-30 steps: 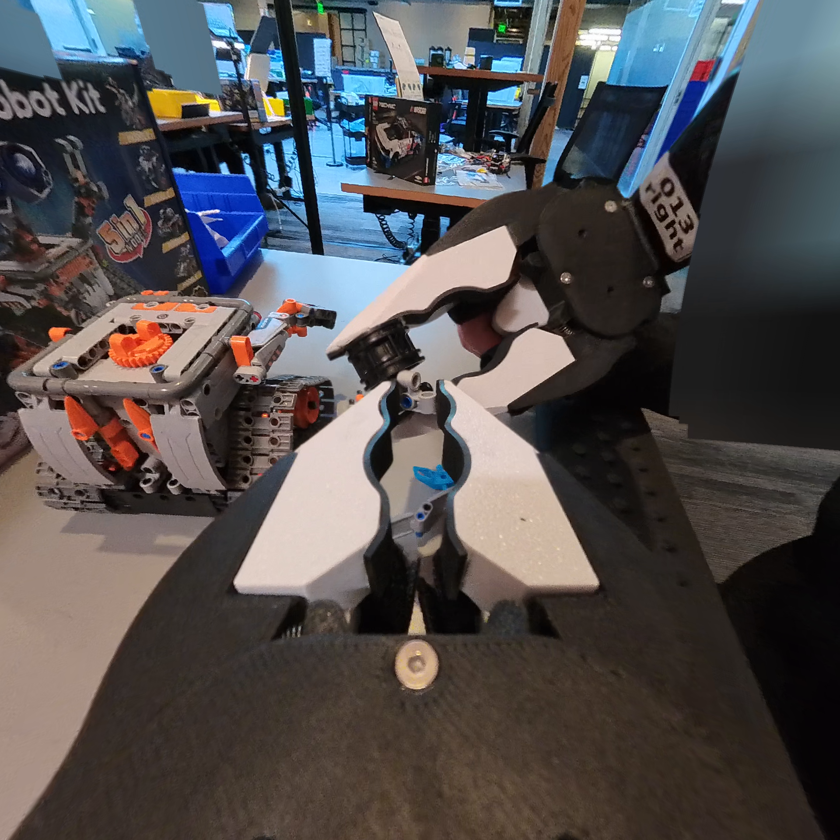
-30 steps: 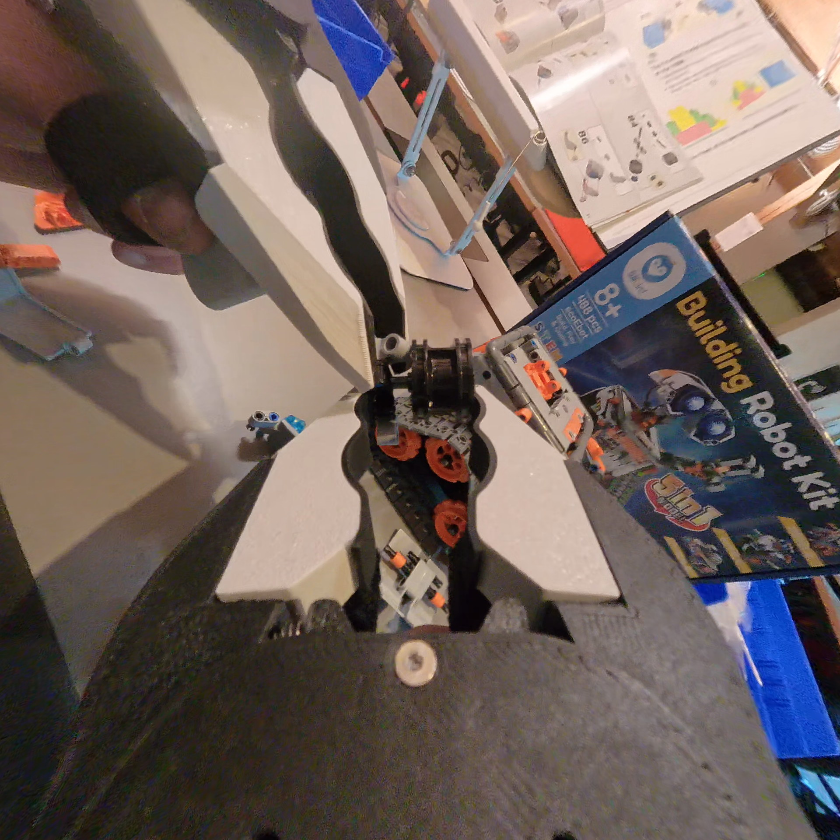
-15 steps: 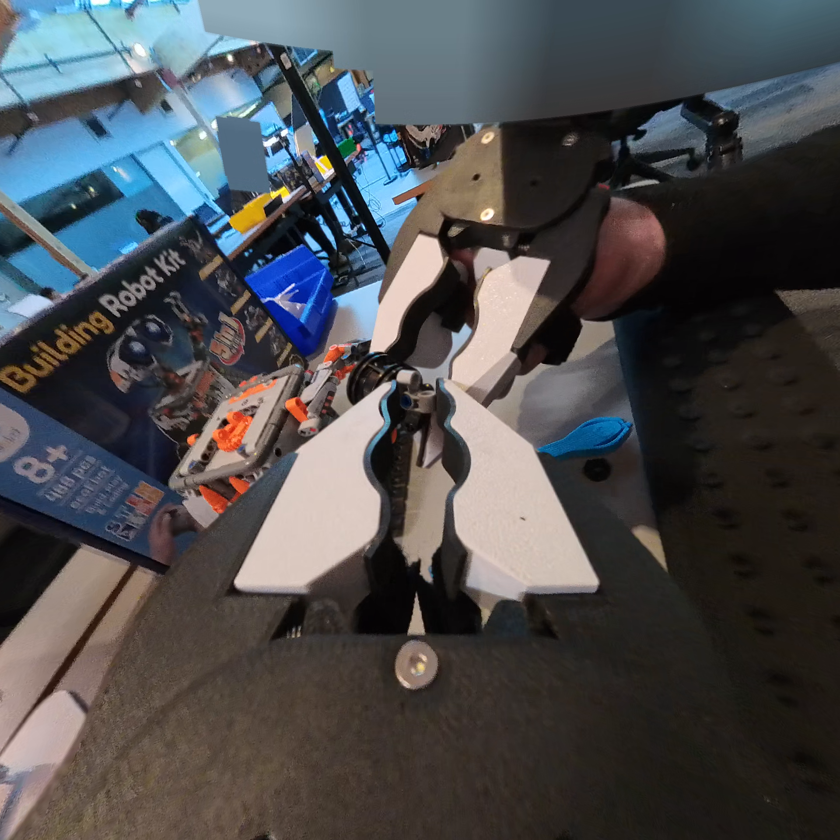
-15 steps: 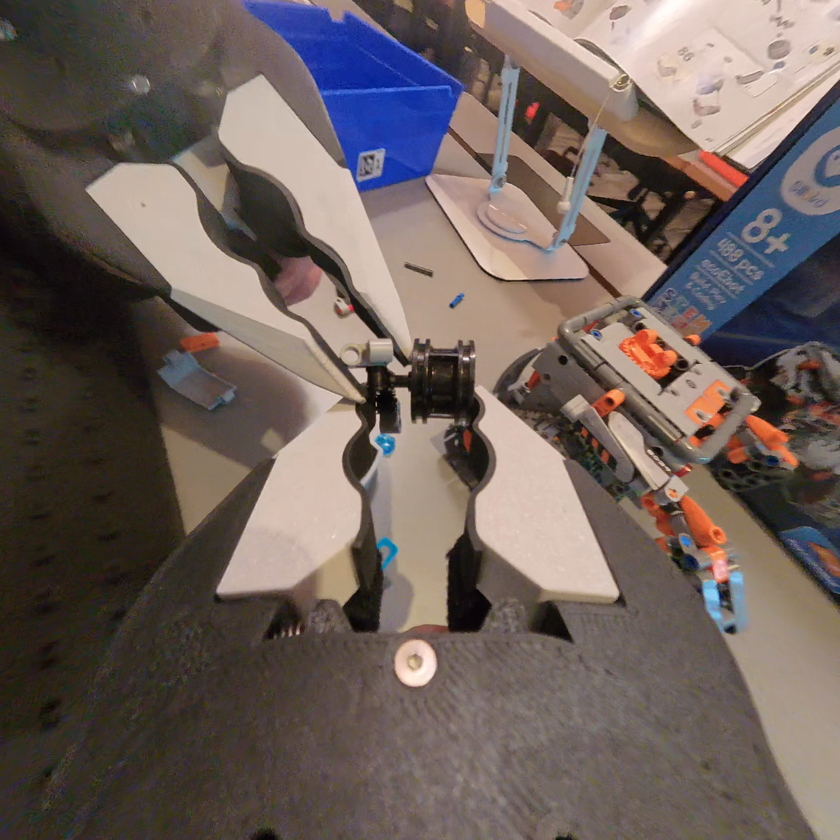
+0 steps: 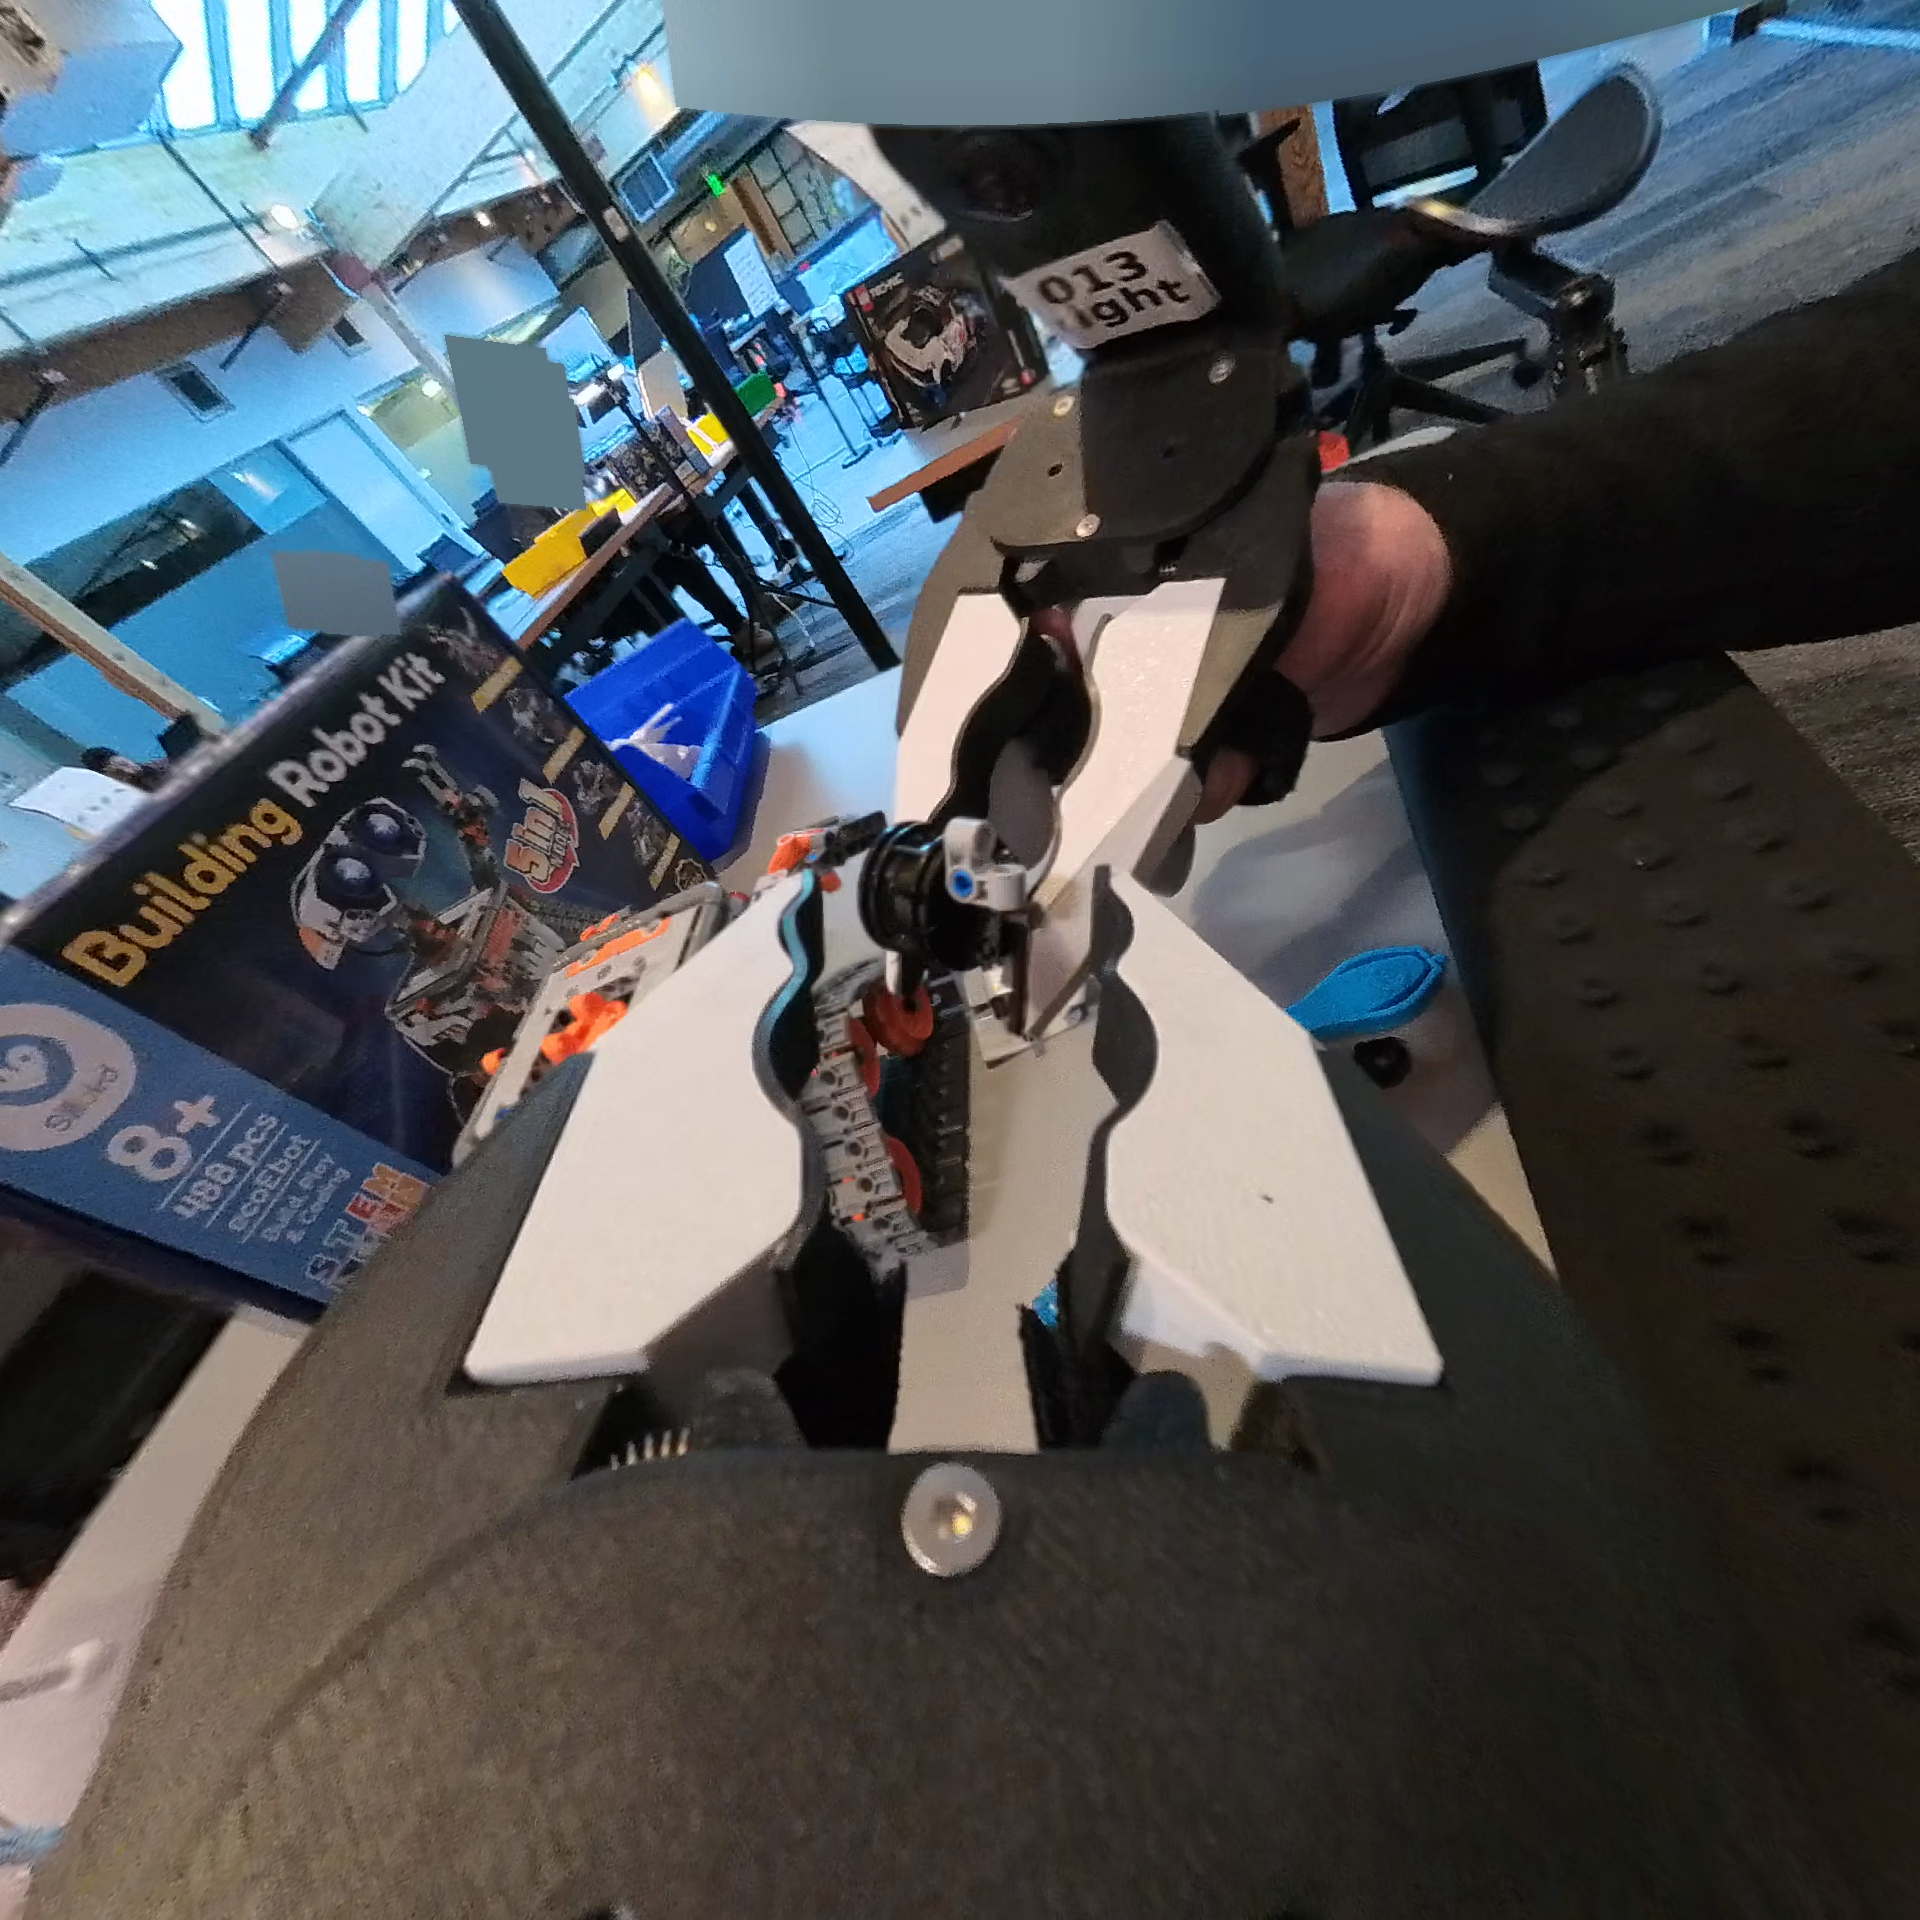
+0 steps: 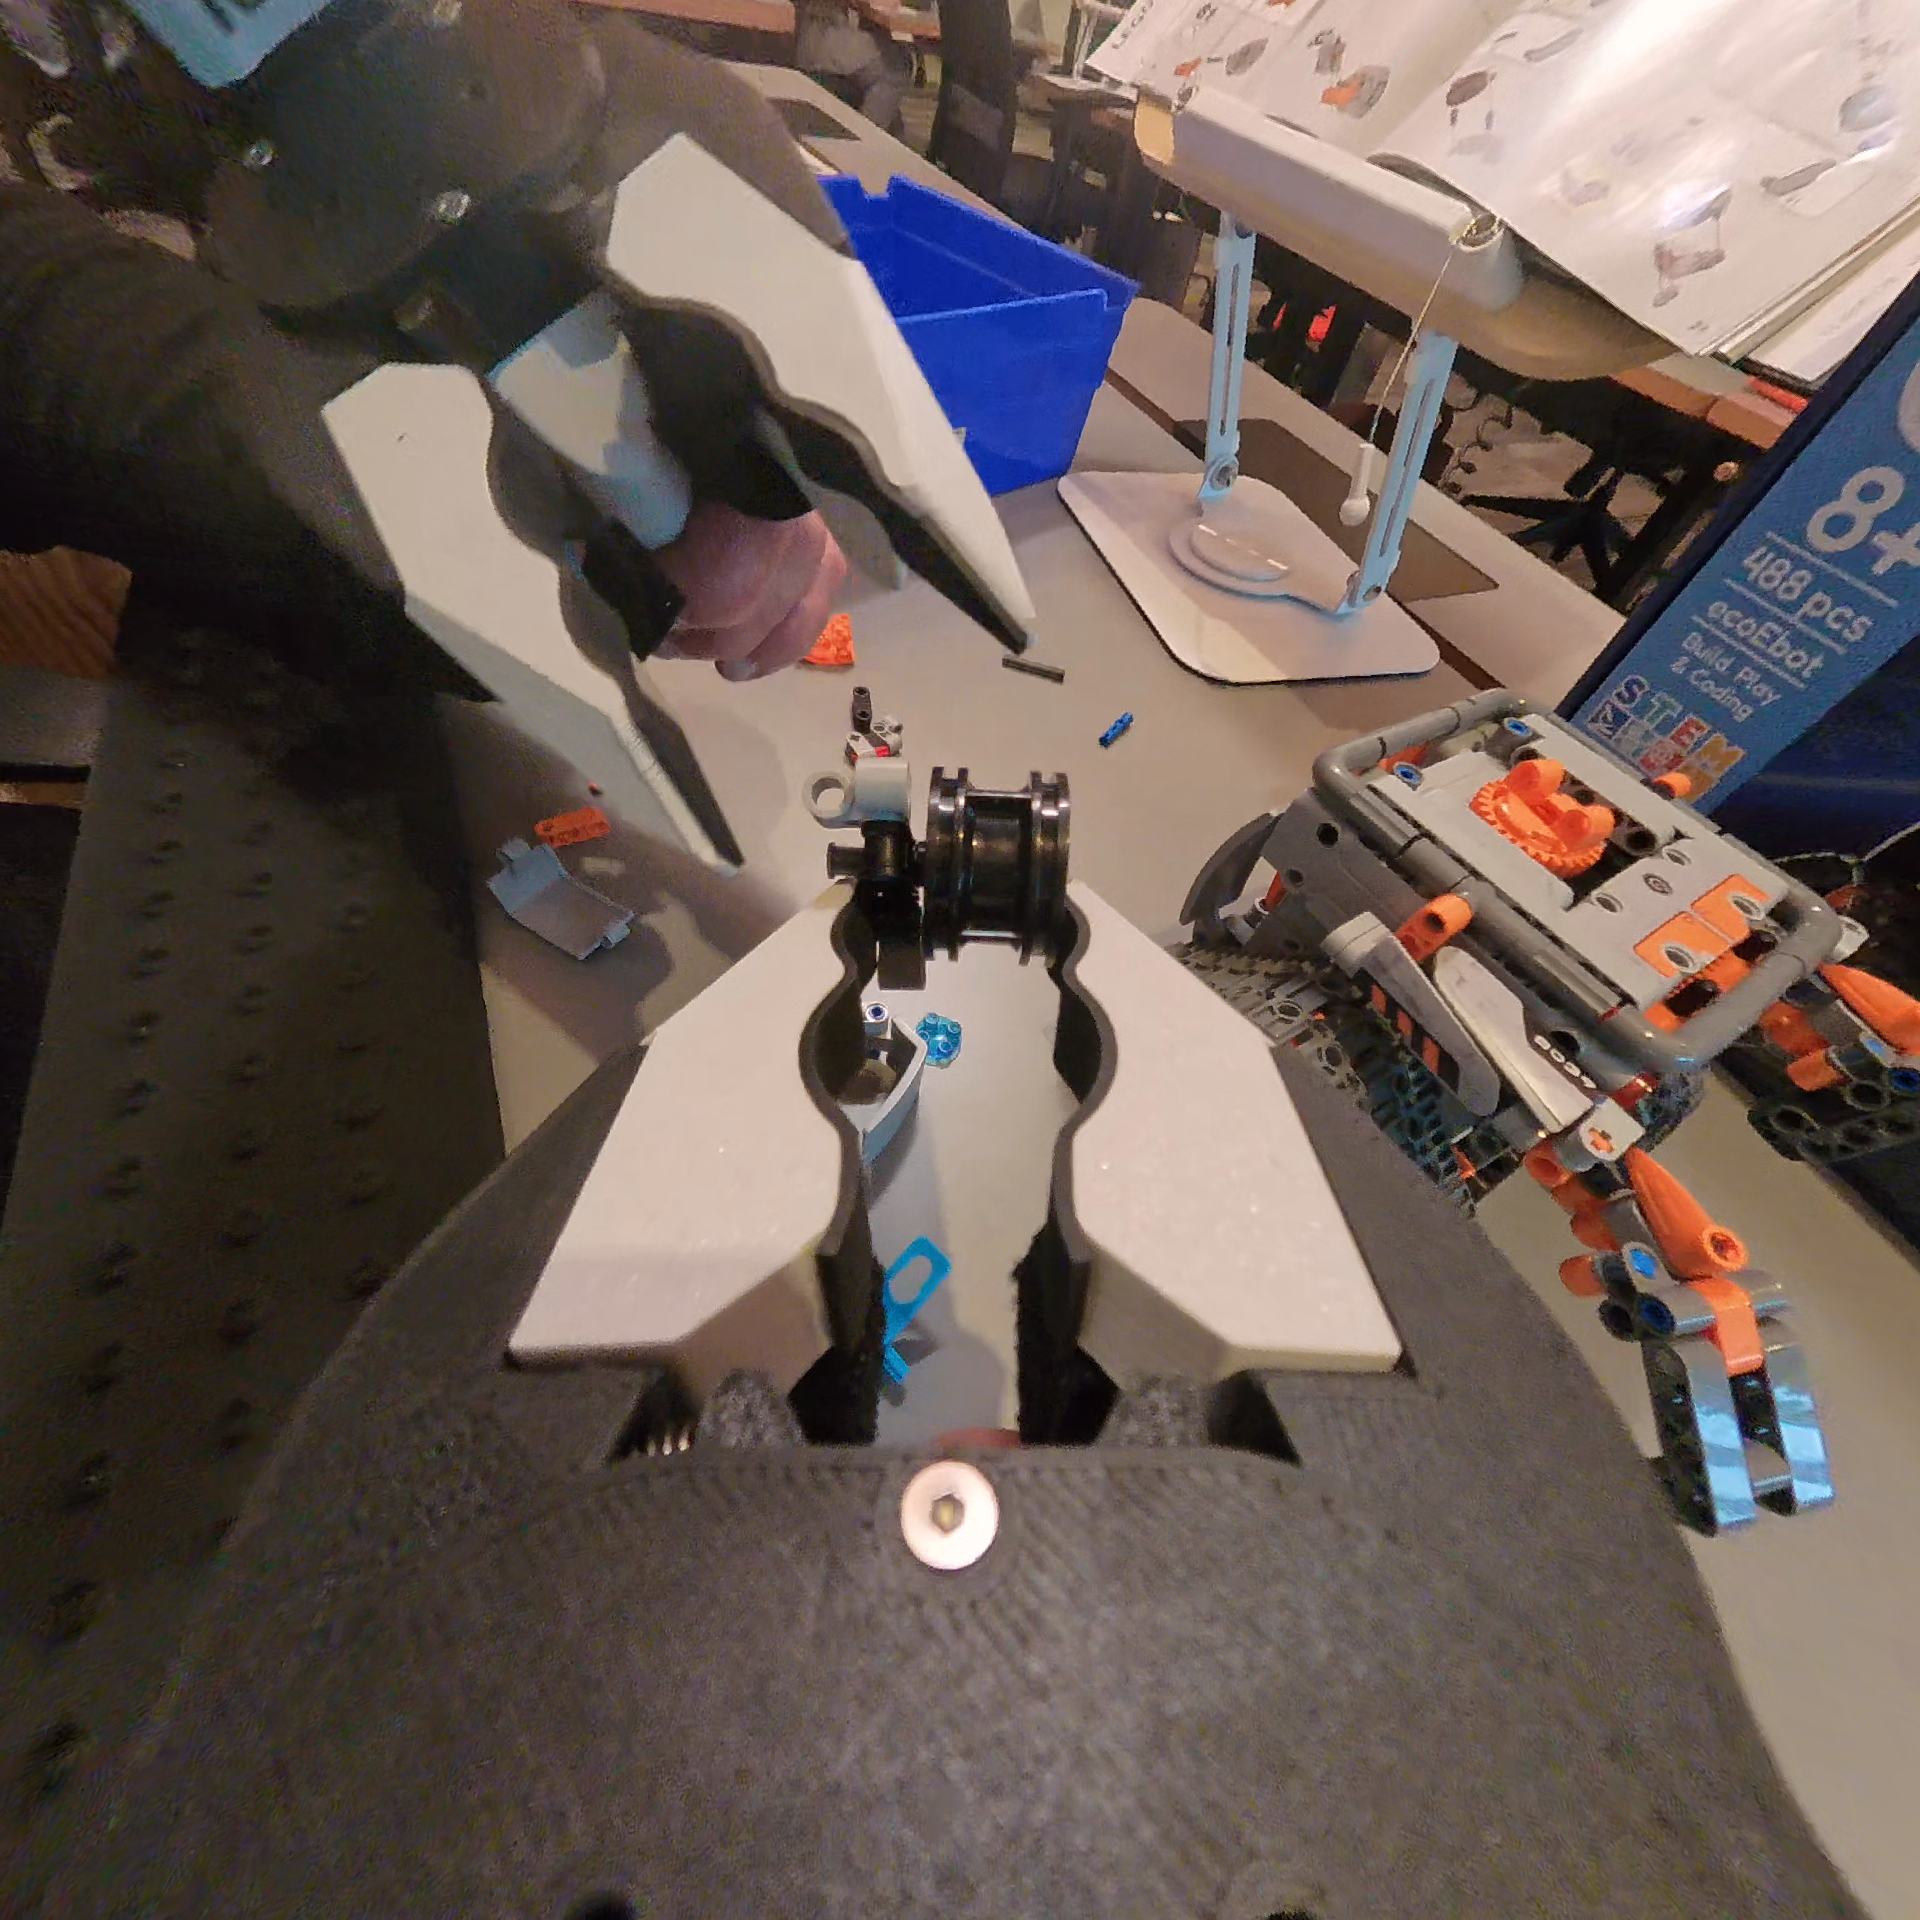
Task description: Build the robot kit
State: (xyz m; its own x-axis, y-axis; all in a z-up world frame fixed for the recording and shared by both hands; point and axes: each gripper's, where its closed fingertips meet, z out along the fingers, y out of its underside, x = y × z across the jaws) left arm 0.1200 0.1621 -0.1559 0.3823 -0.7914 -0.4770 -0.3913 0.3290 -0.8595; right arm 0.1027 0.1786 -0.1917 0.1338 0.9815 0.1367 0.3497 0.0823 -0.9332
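My right gripper [image 6: 956,909] is shut on a black wheel [image 6: 992,873] that carries a grey connector [image 6: 868,795] and a black pin on its left side. It holds the wheel in the air above the table. My left gripper [image 6: 873,748] is open, with its tips just left of and behind the connector, not touching it. In the left wrist view the wheel [image 5: 914,904] sits between the spread fingers of my left gripper [image 5: 956,883], with the right gripper [image 5: 1029,842] coming down from above. A grey and orange tracked robot model [image 6: 1538,935] stands to the right.
A blue kit box [image 5: 312,883] stands behind the model, with a blue bin [image 6: 997,343] and a booklet stand [image 6: 1299,582] beyond. Small loose pieces lie on the table [image 6: 1039,1101]: a grey panel [image 6: 561,894], an orange piece [image 6: 831,639], a blue pin [image 6: 1115,729]. The tips of one gripper are about 4 cm away from the tips of the other. The right tips stand about 15 cm off the grey panel [image 6: 561,894].
My left gripper has opened, let go of the grey connector and drawn back a little. My right gripper still holds the wheel. Both views have swung round.
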